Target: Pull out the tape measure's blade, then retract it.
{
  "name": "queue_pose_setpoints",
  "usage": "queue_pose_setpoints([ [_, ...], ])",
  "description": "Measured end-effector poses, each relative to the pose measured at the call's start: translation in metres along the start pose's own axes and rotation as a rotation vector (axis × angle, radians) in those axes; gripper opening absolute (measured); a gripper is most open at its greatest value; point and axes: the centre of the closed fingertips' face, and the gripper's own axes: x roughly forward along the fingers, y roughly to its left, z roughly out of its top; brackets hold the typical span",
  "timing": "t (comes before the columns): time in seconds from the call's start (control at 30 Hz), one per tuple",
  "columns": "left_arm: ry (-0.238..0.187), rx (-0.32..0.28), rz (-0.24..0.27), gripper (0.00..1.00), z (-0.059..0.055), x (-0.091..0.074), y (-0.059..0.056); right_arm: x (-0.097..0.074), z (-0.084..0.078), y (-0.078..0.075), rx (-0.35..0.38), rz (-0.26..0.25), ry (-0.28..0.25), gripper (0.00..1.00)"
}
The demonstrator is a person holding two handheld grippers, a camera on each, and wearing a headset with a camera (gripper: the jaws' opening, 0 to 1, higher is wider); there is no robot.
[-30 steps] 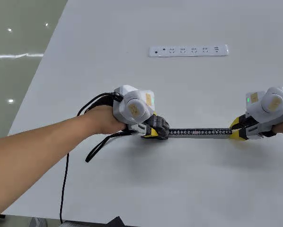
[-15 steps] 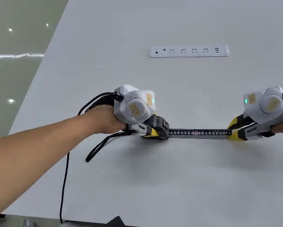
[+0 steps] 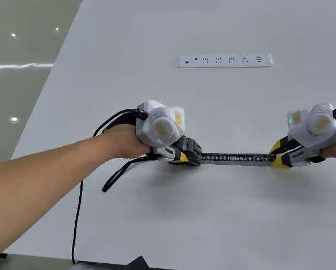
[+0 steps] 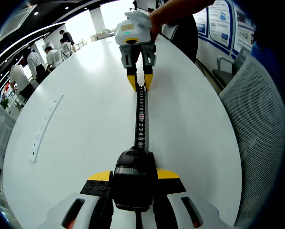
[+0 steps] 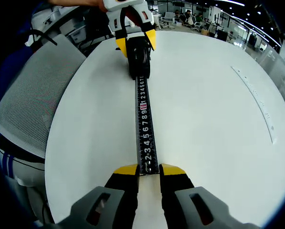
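Note:
A black tape measure case (image 3: pixel 189 151) rests on the white table (image 3: pixel 157 84), with my left gripper (image 3: pixel 180 155) shut on it. In the left gripper view the case (image 4: pixel 134 179) sits between the yellow-tipped fingers (image 4: pixel 98 176). Its black blade (image 3: pixel 235 158) with white numerals runs flat along the table to the right. My right gripper (image 3: pixel 278 160) is shut on the blade's end. In the right gripper view the blade (image 5: pixel 145 124) stretches from the right gripper (image 5: pixel 148 170) to the case (image 5: pixel 138 59).
A white power strip (image 3: pixel 225 60) lies flat on the table beyond the tape. Black cords (image 3: pixel 109 169) trail from the left gripper toward the table's near edge. A mesh chair (image 4: pixel 257 119) stands at the table's side. People stand far off (image 4: pixel 30 62).
My right gripper has slid slightly left along the table, toward the case, so the drawn-out blade looks a little shorter. The left gripper and case stayed put.

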Motion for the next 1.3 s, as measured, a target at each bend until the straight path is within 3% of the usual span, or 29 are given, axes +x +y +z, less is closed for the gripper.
queue_pose_setpoints([
  [0.6,0.001,-0.001,0.001,0.28,-0.0006,0.0003,0.0,-0.0011,-0.0012,0.0001,-0.037,0.003,0.005,0.12],
  [1.3,0.004,0.001,0.0,0.28,-0.0021,-0.0013,0.0,-0.0045,-0.0074,0.0011,-0.029,0.002,-0.011,0.09],
])
